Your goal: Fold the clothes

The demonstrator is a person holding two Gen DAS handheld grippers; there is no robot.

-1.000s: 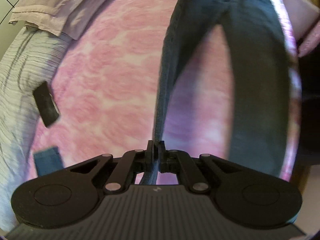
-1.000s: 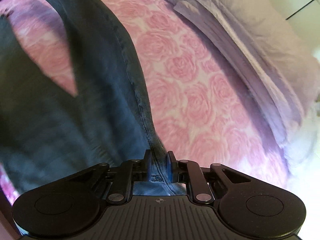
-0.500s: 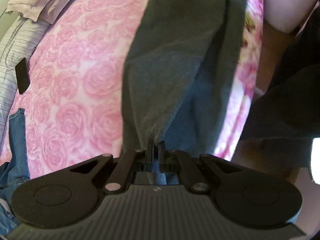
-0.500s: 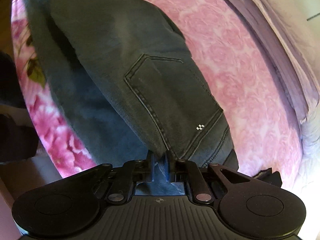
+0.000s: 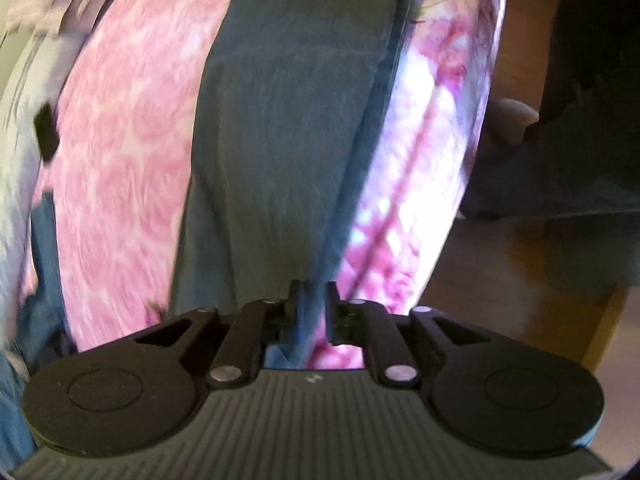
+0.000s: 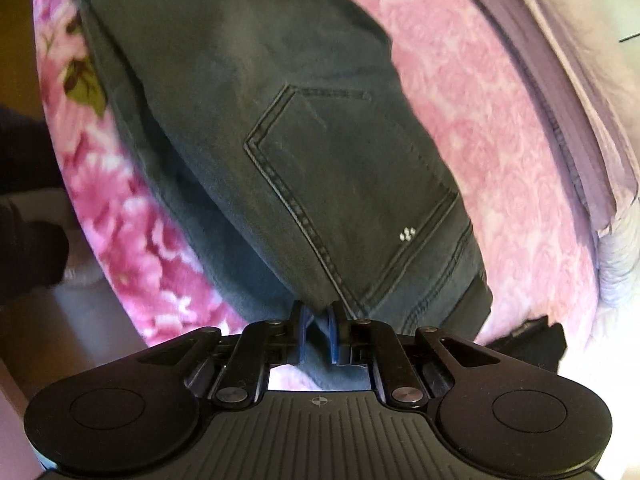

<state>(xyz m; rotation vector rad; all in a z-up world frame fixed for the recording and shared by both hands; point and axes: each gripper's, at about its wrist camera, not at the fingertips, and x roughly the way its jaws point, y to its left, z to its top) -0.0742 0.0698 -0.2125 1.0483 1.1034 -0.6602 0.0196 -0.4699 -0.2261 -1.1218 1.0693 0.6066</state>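
Since a second ago the dark jeans (image 5: 280,128) went from hanging with the legs spread in a V to lying with the legs stacked together on the pink rose blanket (image 5: 128,152). Half a second back they were already doubled up, so the last bit is mostly the views creeping closer and the left one getting blurrier.

Left gripper (image 5: 312,294) has its fingers a little apart now, with a thin edge of the jeans running through the gap. They were pinched tighter on it earlier; I honestly can't tell if it's still gripping. Right gripper (image 6: 318,318) is clamped on the jeans (image 6: 304,152) at the waist end, just below the back pocket (image 6: 352,200), same as before.

The jeans lie along the near edge of the blanket (image 6: 472,120), running away from both grippers. Beyond the blanket's far side there's a lilac folded quilt (image 6: 560,72). Off the blanket's left side in the left view sits a small black object (image 5: 45,132) and some blue denim (image 5: 44,264). No bins or baskets anywhere in either view, so nothing's contained in anything.
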